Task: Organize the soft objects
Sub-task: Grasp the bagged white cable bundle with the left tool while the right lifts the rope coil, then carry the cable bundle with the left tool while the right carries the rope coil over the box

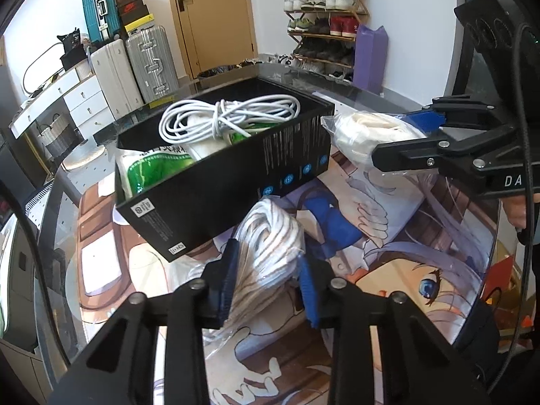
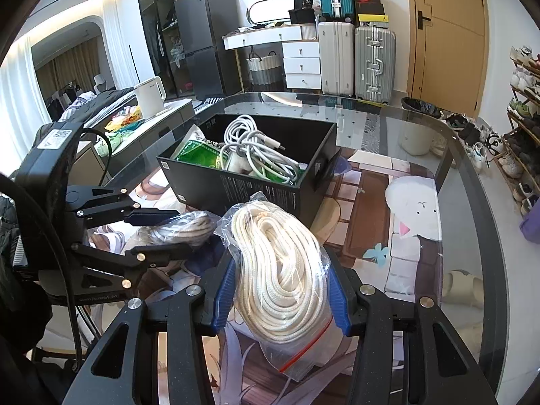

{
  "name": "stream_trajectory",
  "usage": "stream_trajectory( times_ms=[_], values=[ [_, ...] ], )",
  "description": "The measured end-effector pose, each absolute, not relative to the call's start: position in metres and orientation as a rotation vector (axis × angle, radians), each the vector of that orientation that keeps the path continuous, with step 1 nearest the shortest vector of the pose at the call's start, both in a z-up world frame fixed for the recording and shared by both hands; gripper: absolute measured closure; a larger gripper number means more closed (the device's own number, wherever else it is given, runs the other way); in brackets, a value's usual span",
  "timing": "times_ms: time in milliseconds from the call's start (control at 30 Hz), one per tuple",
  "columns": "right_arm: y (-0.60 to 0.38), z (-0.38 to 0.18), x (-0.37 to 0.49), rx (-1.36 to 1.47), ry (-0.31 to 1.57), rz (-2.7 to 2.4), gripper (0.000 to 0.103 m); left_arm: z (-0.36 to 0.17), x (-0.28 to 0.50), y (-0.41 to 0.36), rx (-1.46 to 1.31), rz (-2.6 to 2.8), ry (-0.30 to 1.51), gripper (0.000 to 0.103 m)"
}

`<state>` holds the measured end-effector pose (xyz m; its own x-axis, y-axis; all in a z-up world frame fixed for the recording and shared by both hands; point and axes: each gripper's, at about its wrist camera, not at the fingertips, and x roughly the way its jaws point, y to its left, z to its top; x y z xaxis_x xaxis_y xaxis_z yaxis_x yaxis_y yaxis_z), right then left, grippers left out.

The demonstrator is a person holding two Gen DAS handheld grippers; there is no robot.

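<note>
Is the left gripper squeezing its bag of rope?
Touching. In the left wrist view both blue pads of the left gripper press into the sides of the bagged rope, which bulges between them.

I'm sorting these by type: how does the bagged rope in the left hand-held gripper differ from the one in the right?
The left rope bag looks greyer, streaked brown; the right rope bag is cream. The right bag shows a red zip strip; none shows on the left. Both are coiled rope in clear plastic, clamped between blue pads.
</note>
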<state>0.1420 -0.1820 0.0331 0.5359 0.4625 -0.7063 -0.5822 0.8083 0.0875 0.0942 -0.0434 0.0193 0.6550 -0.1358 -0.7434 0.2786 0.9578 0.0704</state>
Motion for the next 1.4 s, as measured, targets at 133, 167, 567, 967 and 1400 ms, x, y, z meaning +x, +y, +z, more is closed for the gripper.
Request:
stream_trajectory(
  times_ms=[133, 167, 567, 967, 1400],
  values=[
    [-0.182, 0.036, 0.139, -0.163, 0.773, 0.626, 0.055, 0.026, 0.088, -0.041, 0.176, -0.239, 0.806, 0.077],
    [-0.182, 0.038, 0.139, -0.161, 0.77, 0.627, 0.055, 0.028, 0.087, -0.042, 0.173, -0.24, 0.799, 0.078],
    [-0.182, 0.052, 0.129, -0.151, 0.716, 0.635, 0.055, 0.064, 0.07, -0.028, 0.092, -0.224, 0.693, 0.081],
    [-0.177, 0.069, 0.124, -0.127, 0.663, 0.643, 0.055, 0.11, 0.062, -0.008, 0.049, -0.198, 0.573, 0.081],
    [-0.164, 0.091, 0.145, -0.105, 0.635, 0.652, 0.055, 0.14, 0.079, -0.001, 0.069, -0.182, 0.482, 0.081]
  ],
)
